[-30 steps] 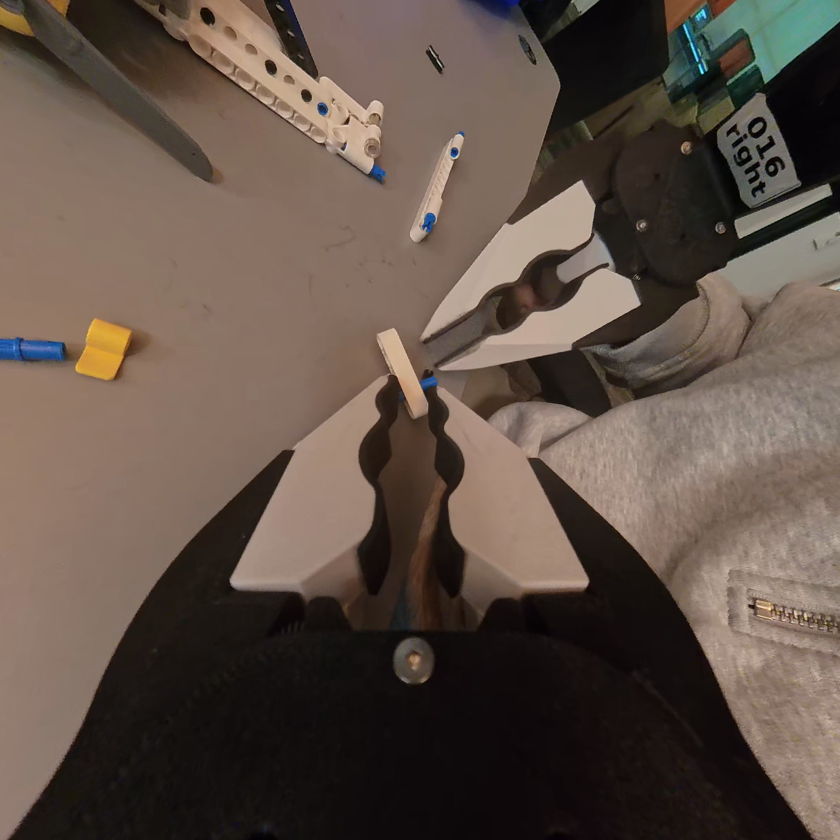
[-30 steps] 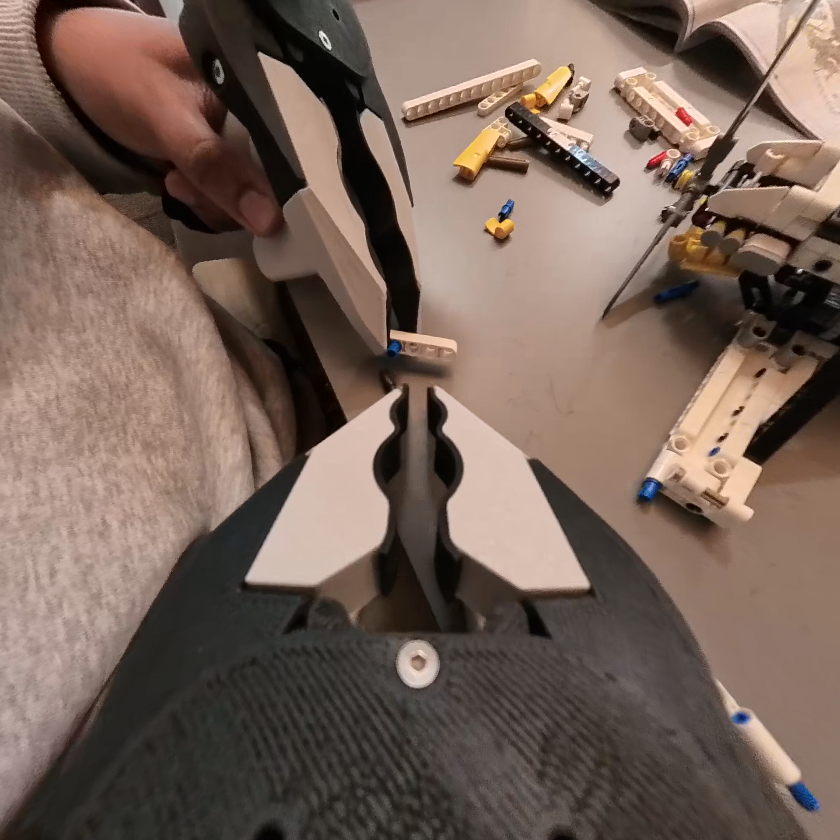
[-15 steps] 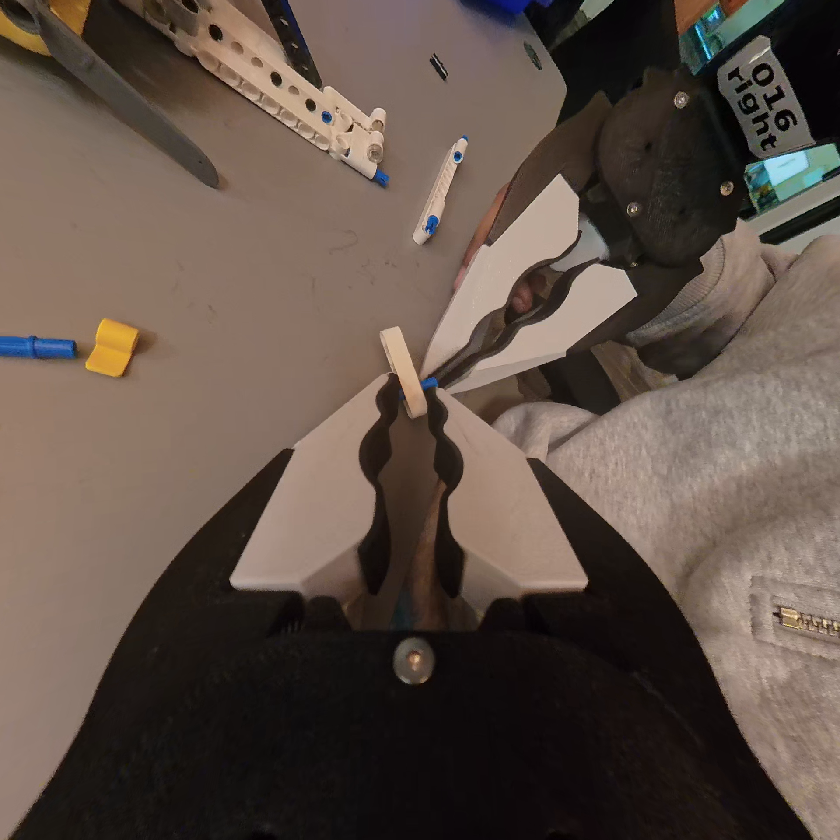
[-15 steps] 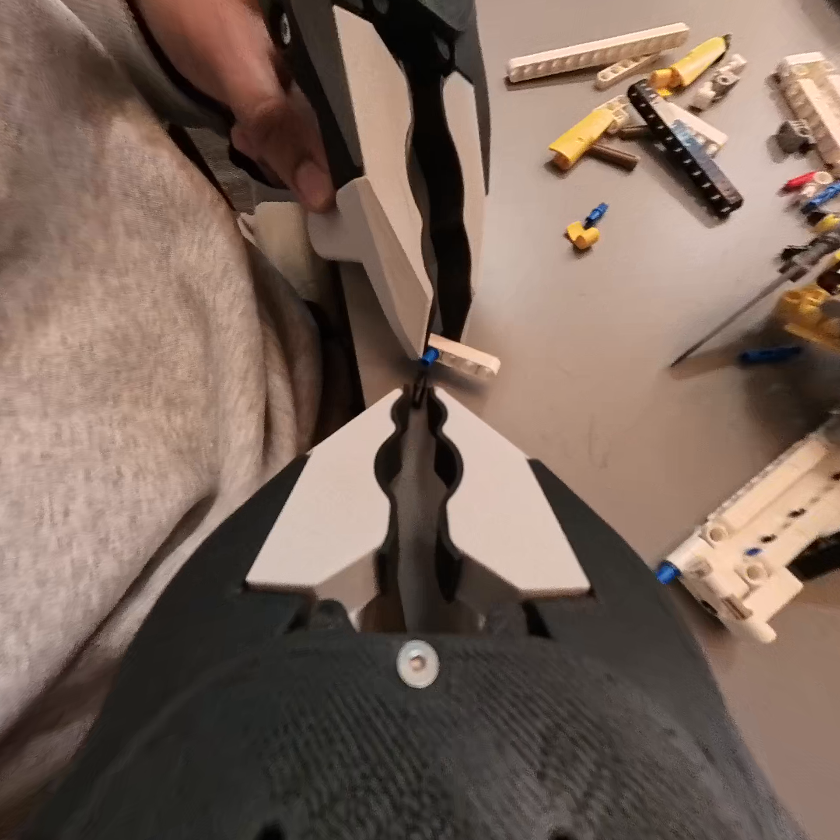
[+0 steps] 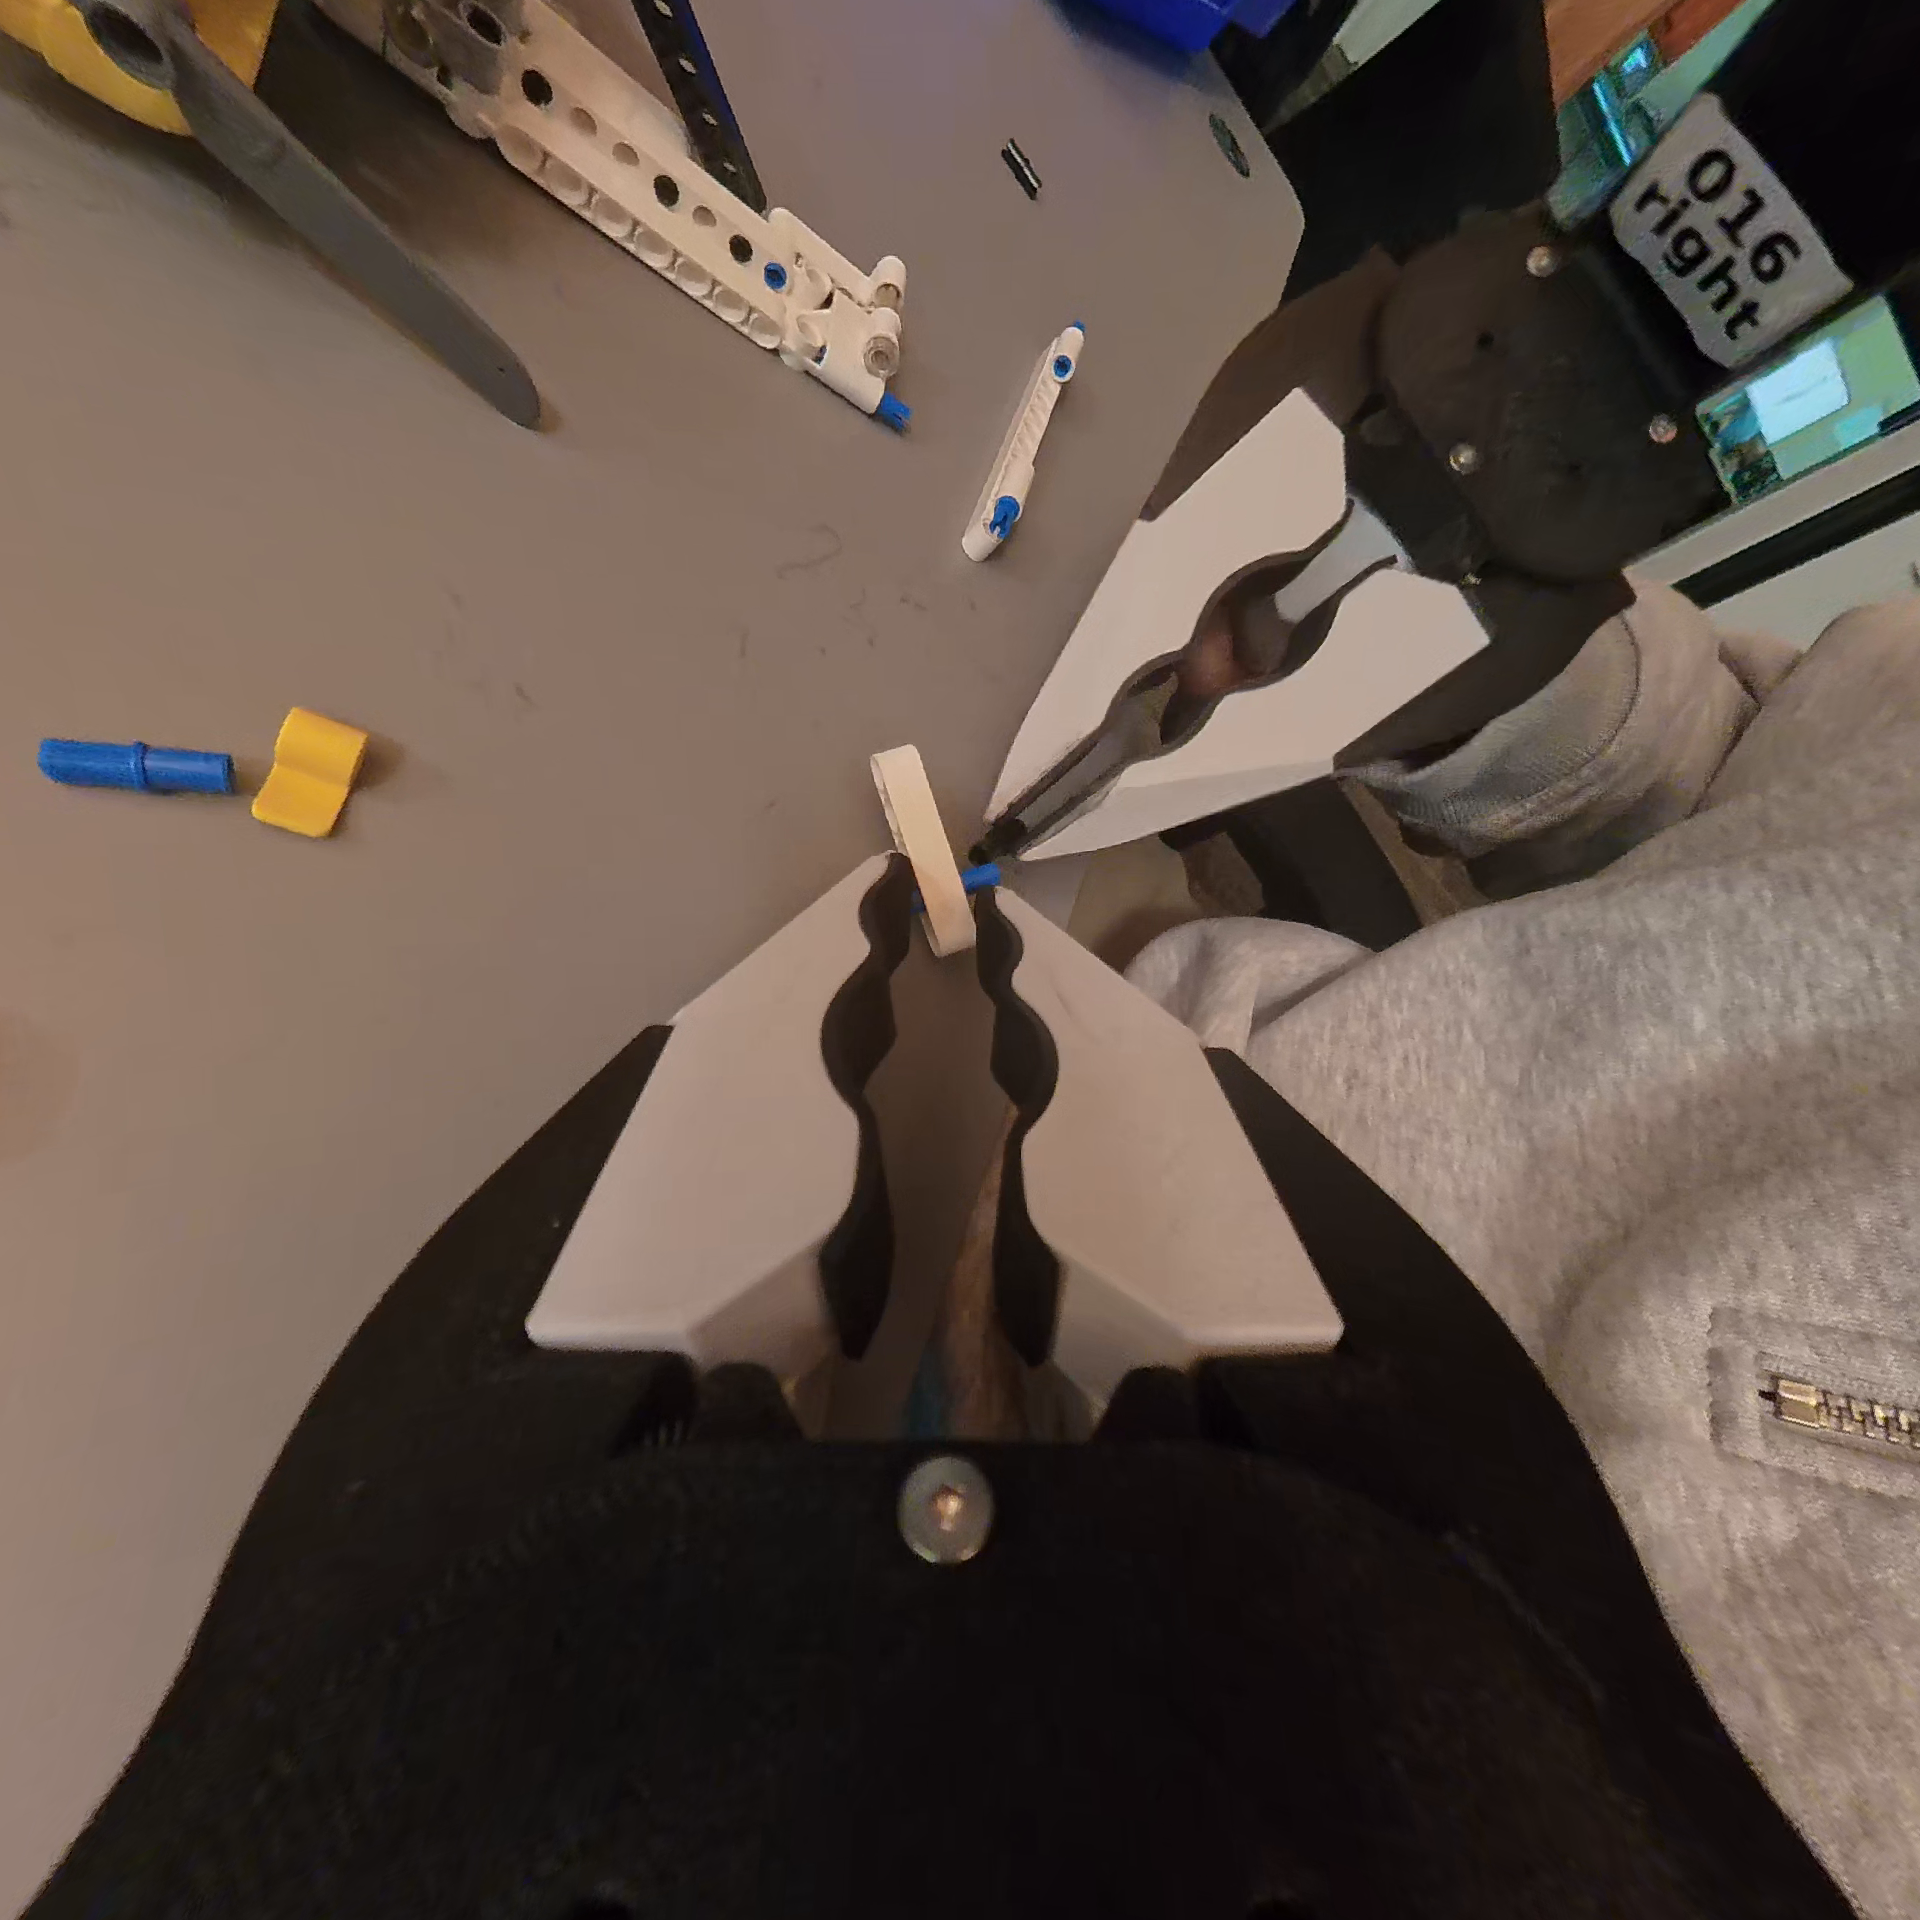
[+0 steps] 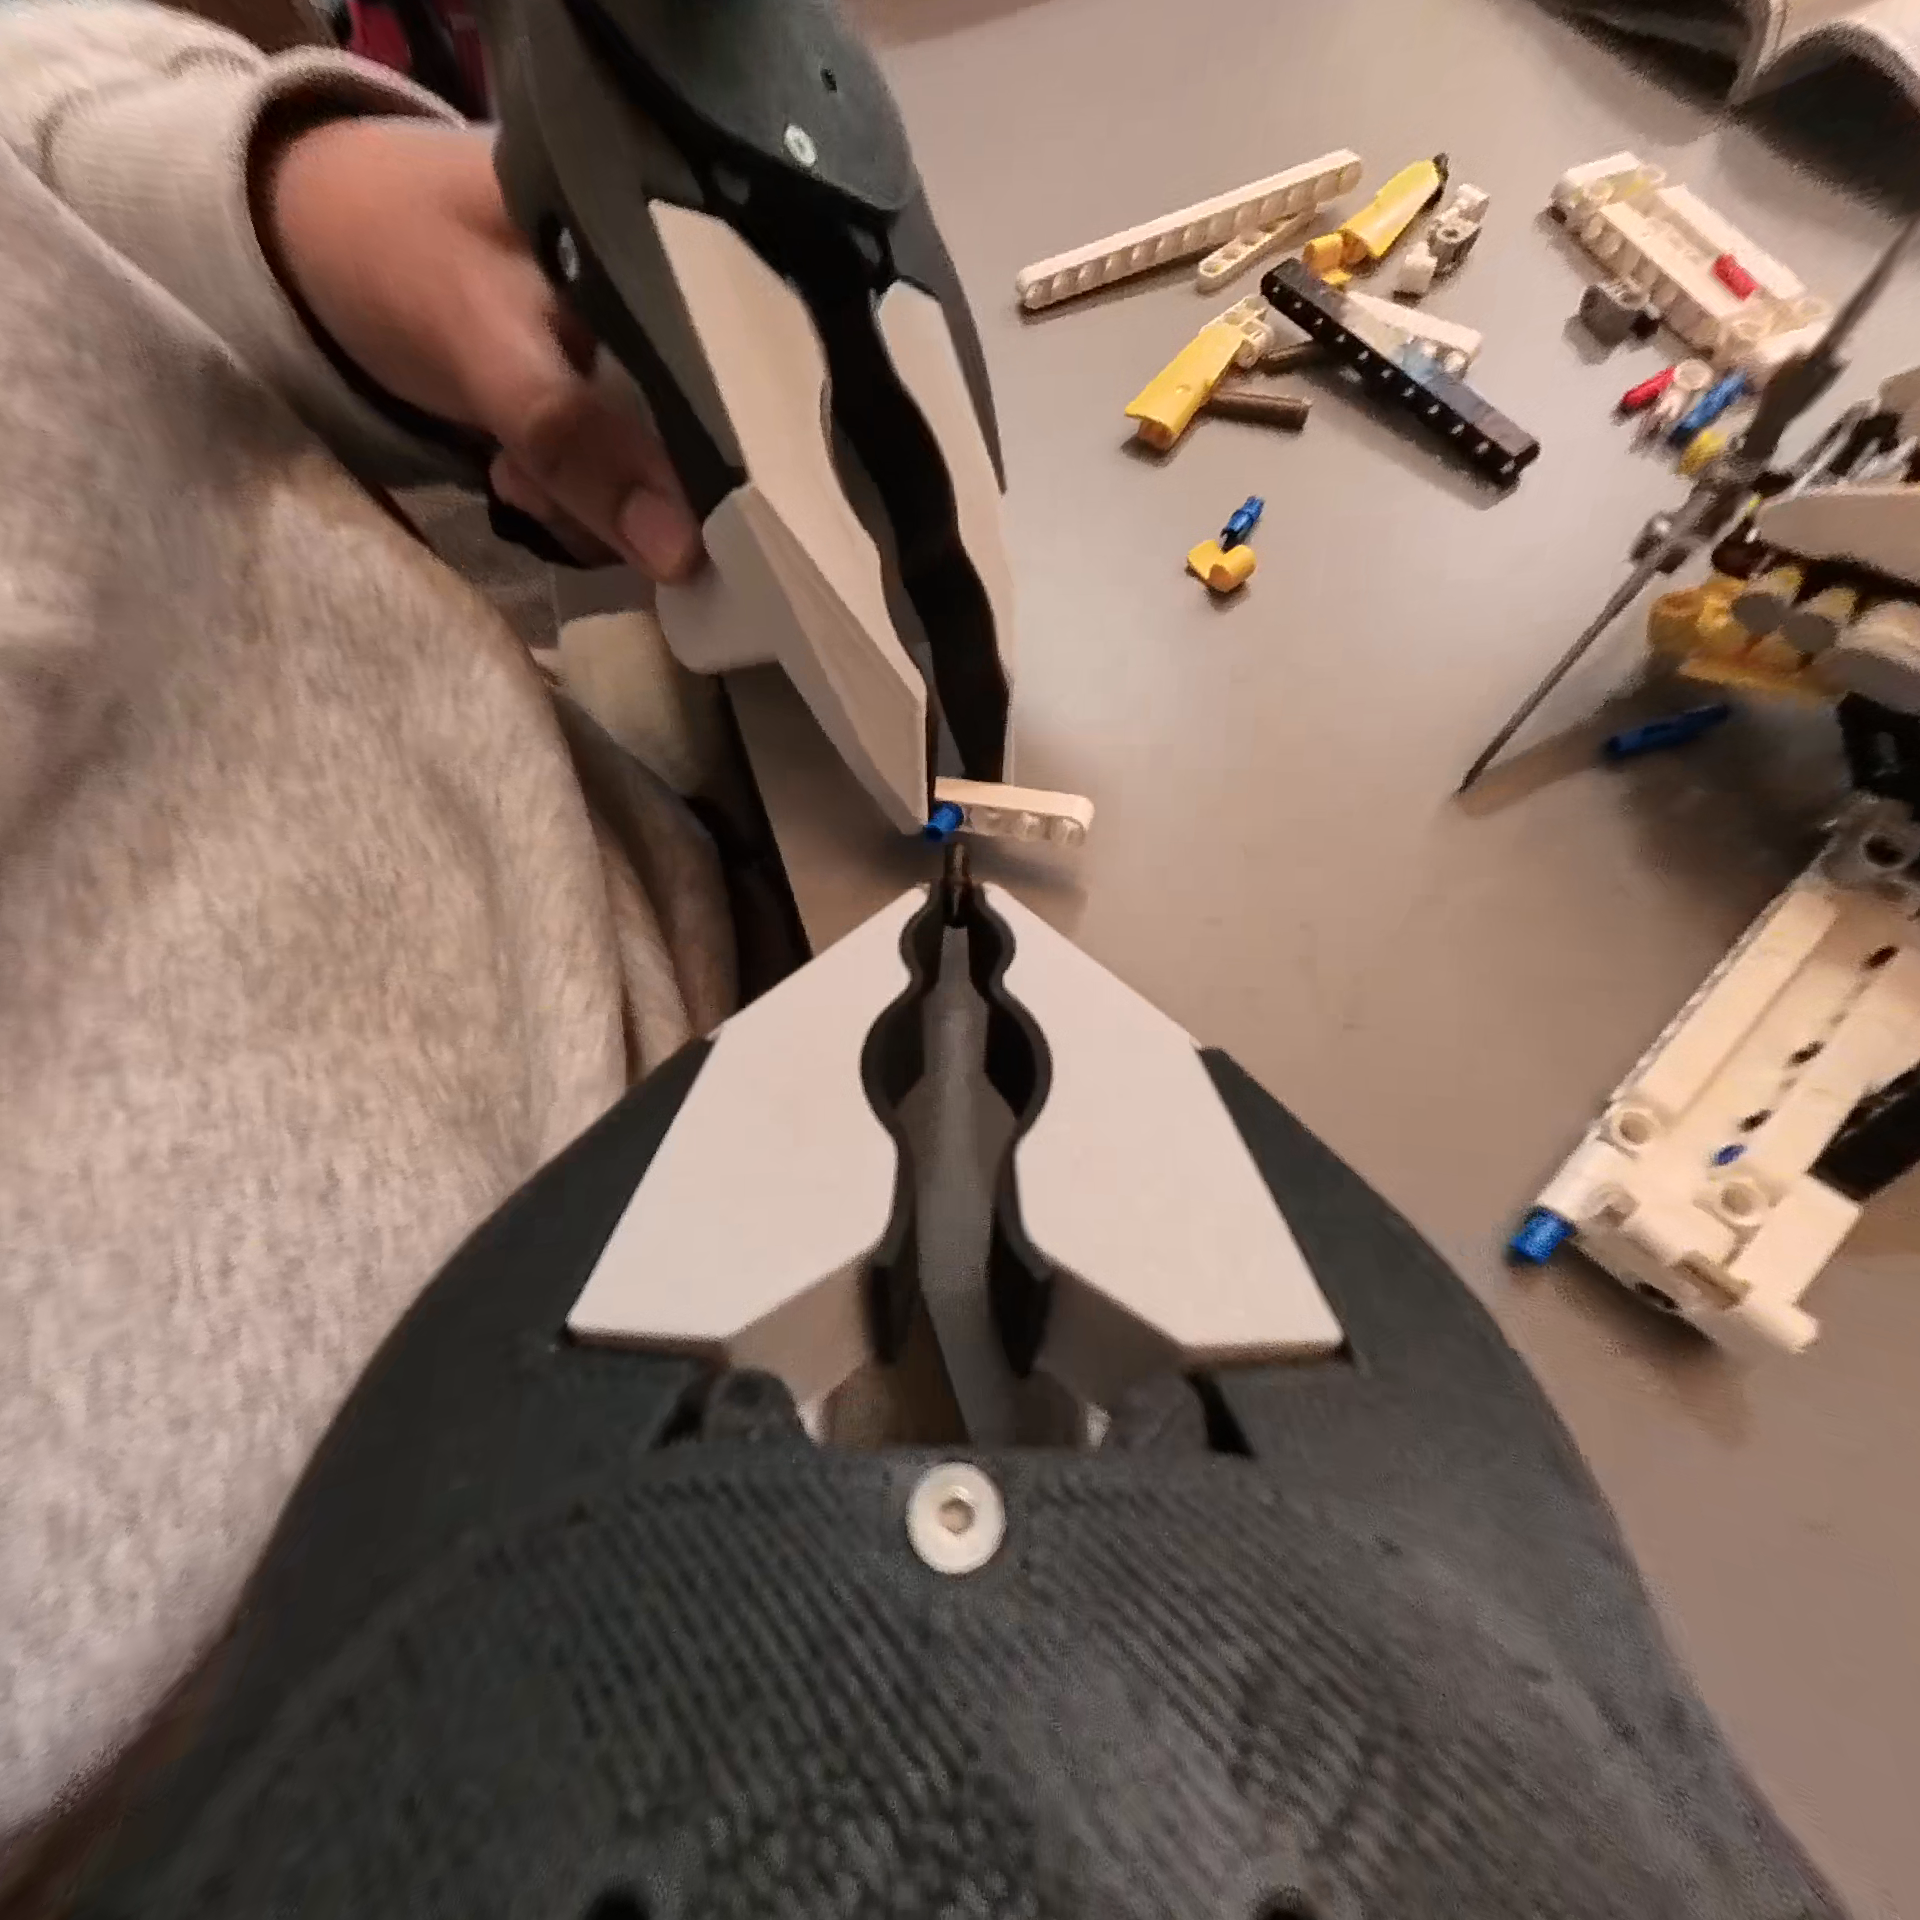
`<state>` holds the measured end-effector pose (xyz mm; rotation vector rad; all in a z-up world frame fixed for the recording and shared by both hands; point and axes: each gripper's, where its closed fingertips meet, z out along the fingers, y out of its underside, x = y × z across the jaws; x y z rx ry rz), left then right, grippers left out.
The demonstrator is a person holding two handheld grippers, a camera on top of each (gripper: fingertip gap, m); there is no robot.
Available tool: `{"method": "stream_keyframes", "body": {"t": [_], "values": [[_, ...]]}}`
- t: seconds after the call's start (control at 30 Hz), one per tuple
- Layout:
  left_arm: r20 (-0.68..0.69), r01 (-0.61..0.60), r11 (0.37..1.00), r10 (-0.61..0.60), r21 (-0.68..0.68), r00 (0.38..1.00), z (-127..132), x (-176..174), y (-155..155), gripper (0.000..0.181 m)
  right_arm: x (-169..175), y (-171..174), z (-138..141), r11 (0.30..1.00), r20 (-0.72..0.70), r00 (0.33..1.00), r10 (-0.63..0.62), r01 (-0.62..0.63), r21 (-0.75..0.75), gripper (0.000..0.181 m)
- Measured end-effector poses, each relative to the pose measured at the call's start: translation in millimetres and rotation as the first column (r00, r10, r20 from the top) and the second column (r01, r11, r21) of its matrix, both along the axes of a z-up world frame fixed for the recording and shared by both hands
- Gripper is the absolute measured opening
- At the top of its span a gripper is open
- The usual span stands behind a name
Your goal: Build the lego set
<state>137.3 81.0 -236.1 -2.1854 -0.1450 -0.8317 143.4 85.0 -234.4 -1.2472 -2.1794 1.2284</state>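
My left gripper (image 5: 940, 896) is shut on a short white beam (image 5: 923, 842) that has a blue pin (image 5: 982, 879) through its lower hole. It holds the beam above the table's near edge. My right gripper (image 6: 956, 896) is shut on a small black pin (image 6: 958, 868) that sticks out of its tips. The pin's end is just short of the beam (image 6: 1023, 810), next to the blue pin (image 6: 943, 819). In the left wrist view the right gripper (image 5: 1000, 840) comes in from the right, its black pin (image 5: 995, 833) almost touching the beam.
On the grey table (image 5: 623, 644) lie a yellow piece (image 5: 310, 771), a blue axle (image 5: 135, 767) and a white beam with blue pins (image 5: 1023, 442). The white model (image 6: 1745, 1091) with a grey blade (image 5: 343, 239) stands to the right of my right gripper. Loose parts (image 6: 1299, 312) lie farther back. A grey sweatshirt (image 5: 1558, 1039) is close by. The tips of both grippers are at nearly the same place.
My right gripper has brought the black pin from a short way off up to the white beam, swinging as it came. My left gripper has held the beam almost still.
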Motion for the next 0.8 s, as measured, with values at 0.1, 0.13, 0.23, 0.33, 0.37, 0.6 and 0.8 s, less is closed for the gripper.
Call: {"method": "stream_keyframes", "body": {"t": [0.1, 0.13, 0.23, 0.33, 0.37, 0.6, 0.8], "values": [[-0.009, 0.004, 1.000, -0.004, 0.004, 1.000, 0.0, 0.9, 0.1, 0.011, -0.8, 0.7, 0.8, 0.993, 0.046, 0.998, -0.044, 0.049, -0.109, 0.003], [-0.015, 0.008, 1.000, -0.008, 0.006, 1.000, -0.1, 1.6, 0.1, 0.011, -1.7, 2.5, 0.1, 0.990, 0.057, 0.996, -0.062, 0.069, -0.121, 0.003], [-0.046, 0.014, 1.000, -0.014, 0.012, 0.999, -0.6, 2.6, 0.1, 0.011, -3.0, 5.1, -1.2, 0.991, 0.071, 0.994, -0.088, 0.095, -0.095, 0.003], [-0.110, 0.020, 1.000, -0.018, 0.017, 0.994, -2.0, 3.6, 0.5, 0.011, -2.8, 4.3, -3.5, 0.995, 0.097, 0.991, -0.093, 0.096, -0.027, 0.003], [-0.148, 0.019, 1.000, -0.016, 0.020, 0.989, -2.9, 3.7, 0.7, 0.011, -2.4, 3.9, -4.2, 0.995, 0.108, 0.990, -0.095, 0.096, -0.002, 0.003], [-0.297, -0.010, 1.000, 0.018, 0.029, 0.955, -6.5, 4.2, 4.9, 0.010, -2.1, 4.7, -0.4, 0.988, 0.109, 0.985, -0.135, 0.126, 0.087, 0.003], [-0.192, -0.031, 0.999, 0.037, 0.035, 0.981, -2.9, 2.7, 5.4, 0.011, -2.5, 3.8, -0.4, 0.987, 0.067, 0.987, -0.146, 0.141, 0.082, 0.003]]}}
